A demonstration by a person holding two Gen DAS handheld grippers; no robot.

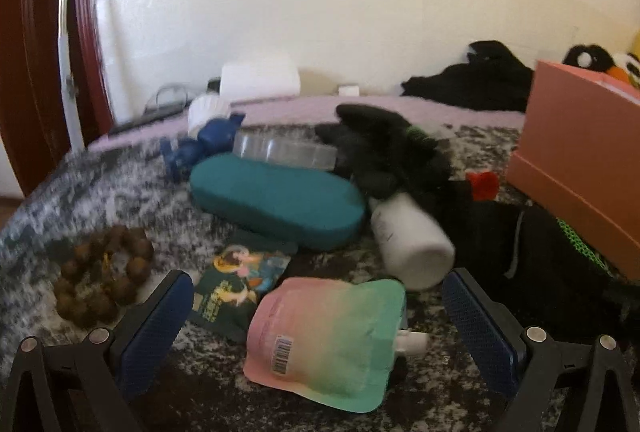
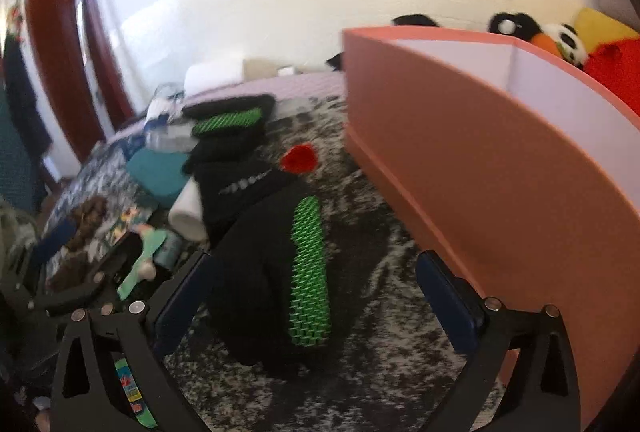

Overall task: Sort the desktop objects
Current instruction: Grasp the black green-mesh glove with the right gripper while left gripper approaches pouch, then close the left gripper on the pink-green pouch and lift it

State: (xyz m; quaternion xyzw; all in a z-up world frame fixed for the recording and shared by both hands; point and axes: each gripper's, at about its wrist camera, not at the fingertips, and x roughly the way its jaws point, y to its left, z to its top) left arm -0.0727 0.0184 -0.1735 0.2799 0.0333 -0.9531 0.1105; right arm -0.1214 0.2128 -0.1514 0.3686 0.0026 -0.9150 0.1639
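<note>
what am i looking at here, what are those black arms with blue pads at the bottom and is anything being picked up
Those are hand-held claws, one in each of a person's hands, each with a camera looking along its two fingers. One picture is from the left claw, the other from the right claw. Both are open and hold nothing. On the mottled grey blanket lie a pastel pouch between the left claw's pads, a teal case, a white bottle and a brown bead bracelet. The right claw faces a black glove with a green strip beside a pink box.
</note>
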